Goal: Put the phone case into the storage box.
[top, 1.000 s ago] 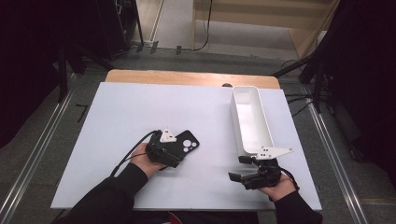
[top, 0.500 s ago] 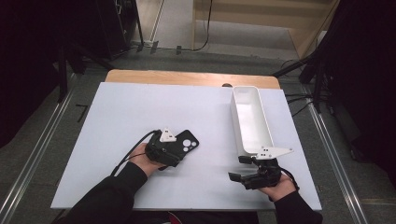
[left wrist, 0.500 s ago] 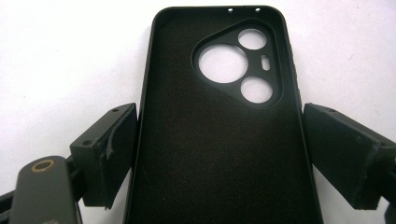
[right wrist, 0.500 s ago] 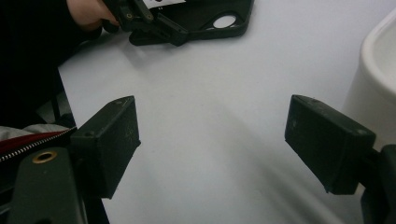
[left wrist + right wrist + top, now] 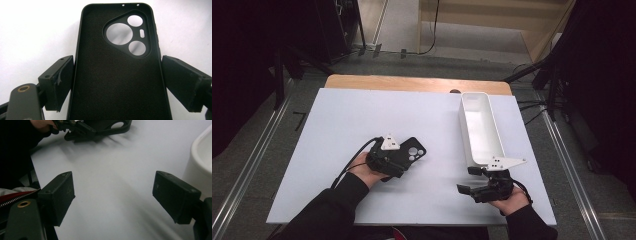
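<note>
Case (image 5: 117, 67): one, between the left gripper (image 5: 117, 82) jaws, clamped at both edges, near end cut off. Right gripper (image 5: 113, 195): released, beside one tray (image 5: 482, 130).

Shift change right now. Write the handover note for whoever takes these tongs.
Left tongs: straddling the black phone case, which lies inner side up on the white table; whether the pads press its sides cannot be told.
Right tongs: open, empty, near the white bin.
Done: left tongs lined up on the case; nothing lies in the bin.
Left: probably grip the case and carry it to the bin.
</note>
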The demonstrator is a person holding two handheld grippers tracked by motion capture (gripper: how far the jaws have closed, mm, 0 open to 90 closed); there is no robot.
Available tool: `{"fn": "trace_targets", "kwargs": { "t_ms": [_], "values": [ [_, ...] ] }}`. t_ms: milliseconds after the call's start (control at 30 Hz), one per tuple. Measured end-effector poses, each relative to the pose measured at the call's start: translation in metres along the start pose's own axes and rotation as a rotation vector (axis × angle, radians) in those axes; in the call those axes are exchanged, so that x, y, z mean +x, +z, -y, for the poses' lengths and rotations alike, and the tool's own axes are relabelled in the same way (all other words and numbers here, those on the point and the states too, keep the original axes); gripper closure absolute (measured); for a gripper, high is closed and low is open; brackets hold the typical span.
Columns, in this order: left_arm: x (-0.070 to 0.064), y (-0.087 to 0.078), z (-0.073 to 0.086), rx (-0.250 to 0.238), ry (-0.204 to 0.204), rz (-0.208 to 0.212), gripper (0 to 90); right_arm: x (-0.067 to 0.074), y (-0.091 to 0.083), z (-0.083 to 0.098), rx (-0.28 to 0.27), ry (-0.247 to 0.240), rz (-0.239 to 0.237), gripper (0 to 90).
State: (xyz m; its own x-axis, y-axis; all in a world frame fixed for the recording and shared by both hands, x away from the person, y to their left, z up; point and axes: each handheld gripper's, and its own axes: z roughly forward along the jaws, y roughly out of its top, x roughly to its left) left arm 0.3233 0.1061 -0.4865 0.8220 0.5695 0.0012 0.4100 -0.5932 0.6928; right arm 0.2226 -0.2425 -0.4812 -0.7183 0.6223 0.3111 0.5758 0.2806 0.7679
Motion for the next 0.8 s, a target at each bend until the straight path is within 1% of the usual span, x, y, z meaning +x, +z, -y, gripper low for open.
{"fn": "trace_targets", "kwargs": {
  "t_ms": [33, 100, 133, 200, 267, 333, 433, 667, 733, 800],
  "values": [
    [0.0, 0.0, 0.0, 0.0, 0.0, 0.0, 13.4, 0.0, 0.0, 0.0, 0.0, 0.0, 0.0, 16.1],
    [0.0, -0.007, -0.002, -0.019, -0.009, 0.001, 13.4, 0.001, 0.001, 0.0, 0.002, -0.001, -0.001, 16.1],
    [0.0, -0.007, -0.002, -0.019, -0.009, 0.001, 13.4, 0.001, 0.001, 0.0, 0.003, -0.002, -0.001, 16.1],
    [0.0, -0.013, -0.004, -0.031, -0.016, 0.009, 13.4, 0.001, 0.0, 0.0, 0.002, -0.001, 0.001, 16.1],
    [0.0, -0.015, -0.004, -0.036, -0.021, 0.006, 13.4, 0.001, 0.0, 0.0, 0.002, 0.002, 0.001, 16.1],
    [-0.001, -0.02, -0.005, -0.055, -0.038, 0.017, 13.4, 0.001, 0.001, 0.0, 0.0, -0.005, 0.001, 16.1],
    [-0.002, -0.024, -0.006, -0.069, -0.045, 0.019, 13.4, 0.001, 0.001, -0.001, 0.001, -0.008, 0.003, 16.1],
    [-0.006, -0.029, -0.008, -0.095, -0.058, 0.031, 13.4, 0.003, 0.0, -0.002, 0.004, -0.004, 0.008, 16.1],
    [-0.006, -0.031, -0.008, -0.095, -0.056, 0.027, 13.4, 0.003, 0.0, -0.002, 0.003, -0.007, 0.009, 16.2],
    [-0.007, -0.032, -0.009, -0.109, -0.062, 0.025, 13.4, 0.004, 0.0, -0.003, 0.007, -0.007, 0.013, 16.3]
  ]
}}
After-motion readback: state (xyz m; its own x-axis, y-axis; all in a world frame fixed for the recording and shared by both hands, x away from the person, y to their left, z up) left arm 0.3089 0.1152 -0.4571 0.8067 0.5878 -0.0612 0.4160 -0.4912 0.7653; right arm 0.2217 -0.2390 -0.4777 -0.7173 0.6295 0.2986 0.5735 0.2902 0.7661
